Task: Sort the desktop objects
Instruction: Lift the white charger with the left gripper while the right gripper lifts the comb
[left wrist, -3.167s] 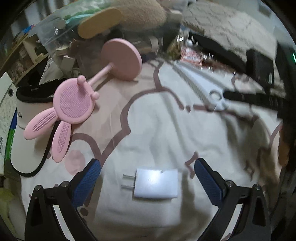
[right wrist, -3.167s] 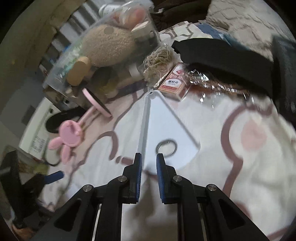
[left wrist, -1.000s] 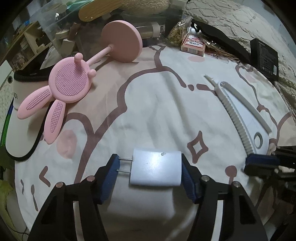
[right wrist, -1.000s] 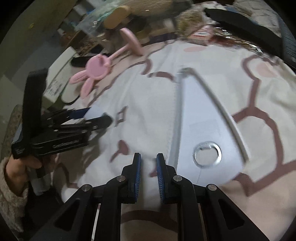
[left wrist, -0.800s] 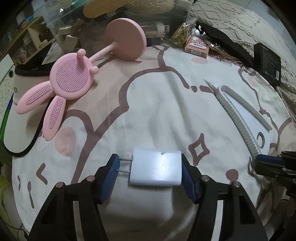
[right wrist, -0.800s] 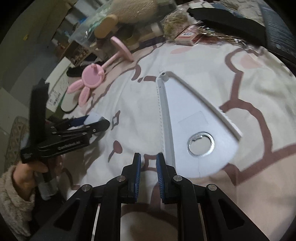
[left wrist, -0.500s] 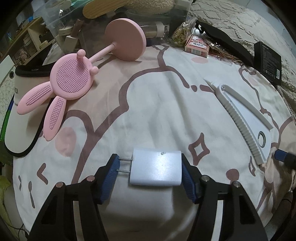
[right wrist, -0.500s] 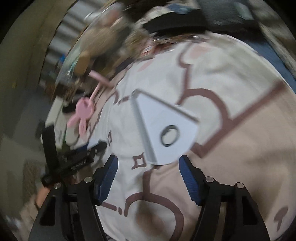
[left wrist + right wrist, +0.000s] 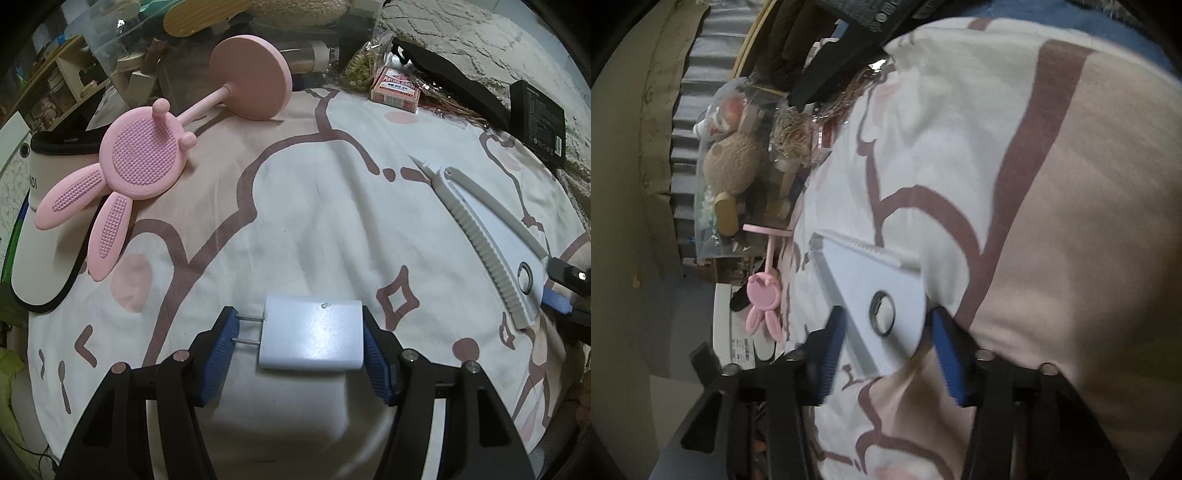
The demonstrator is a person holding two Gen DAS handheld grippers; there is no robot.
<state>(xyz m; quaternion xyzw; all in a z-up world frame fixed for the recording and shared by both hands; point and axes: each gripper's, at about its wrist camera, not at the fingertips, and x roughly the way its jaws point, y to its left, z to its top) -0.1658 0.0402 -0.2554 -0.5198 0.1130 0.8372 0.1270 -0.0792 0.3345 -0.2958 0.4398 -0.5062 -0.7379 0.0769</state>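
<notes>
A white plug-in charger lies across my left gripper, which is shut on it, one pad on the two pins and the other on the flat end, just above the patterned cloth. A white triangular plastic piece with ridged edges and a metal ring lies on the cloth at the right. My right gripper is rolled and straddles the wide ring end; its jaws are closing, with a thin gap still visible at the right pad. Its tips show in the left wrist view.
A pink rabbit-shaped stand with a round base lies at the far left, over a white visor cap. A card box, a black strap and a black box line the far edge. A clear bag holds a plush toy.
My right gripper has opened from shut, rolled, and moved up so that its jaws stand on both sides of the white piece's wide end, then begun to narrow. The left gripper and charger are unmoved.
</notes>
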